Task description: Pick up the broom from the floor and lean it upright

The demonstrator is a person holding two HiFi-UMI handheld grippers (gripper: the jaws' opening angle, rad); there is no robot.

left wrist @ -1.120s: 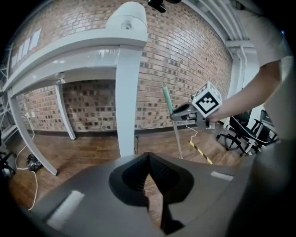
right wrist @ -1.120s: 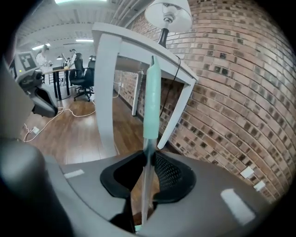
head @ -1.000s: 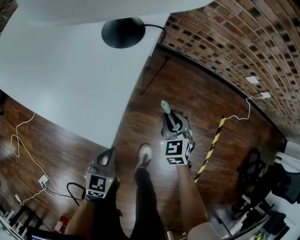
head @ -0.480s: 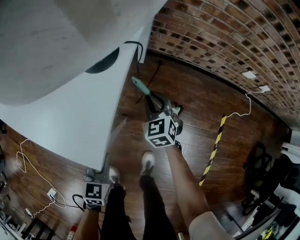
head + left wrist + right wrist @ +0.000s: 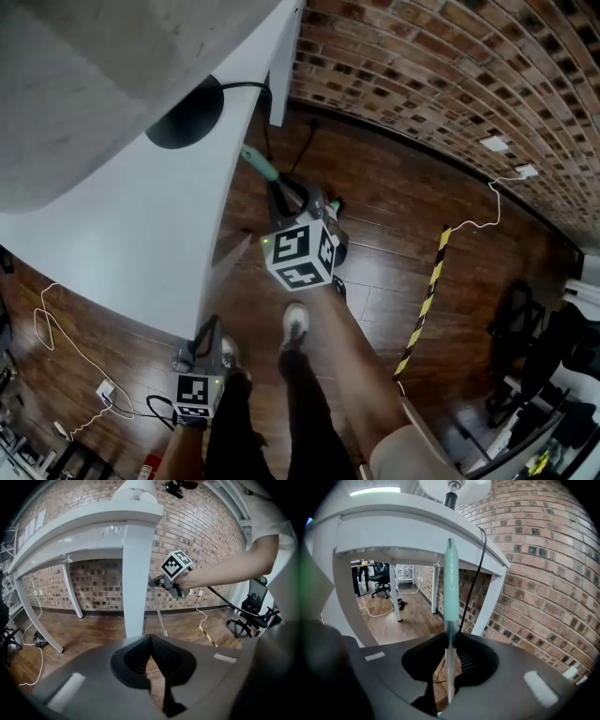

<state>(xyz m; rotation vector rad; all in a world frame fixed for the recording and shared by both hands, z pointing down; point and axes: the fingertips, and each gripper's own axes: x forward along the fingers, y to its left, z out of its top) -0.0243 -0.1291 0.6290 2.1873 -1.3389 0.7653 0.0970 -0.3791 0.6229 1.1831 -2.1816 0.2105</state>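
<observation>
Over the last second the broom (image 5: 258, 163) has been carried across the floor (image 5: 394, 216) from open boards to the long edge of the white table (image 5: 112, 234), and its tip now stands just beside that edge, near the black lamp base (image 5: 184, 116). It is off the floor's flat and close to upright, tilted a little toward the table. The right gripper (image 5: 449, 641) is clamped on the pale shaft (image 5: 448, 667) just below the teal grip (image 5: 450, 588). The head of the broom shows in no view. It looks a light, stiff pole, so it should swing as one piece. The bare shaft seems smooth and could slide or twist through the pads, while the teal sleeve probably offers more bite. A hold high up near that sleeve, as now, likely gives the best say over the lean. The left gripper (image 5: 150, 641) hangs low by the person's leg, its jaws together on nothing, free to steady the shaft lower down if needed. Room is tight on the table side. The overhanging edge, a dark cable (image 5: 474, 569) dropping from it and the white table leg (image 5: 491, 604) all stand near the tip, with the brick wall (image 5: 441, 84) behind. A careless tilt could hook the cable. Away from the table, toward the striped tape (image 5: 427, 291), the boards lie open.
</observation>
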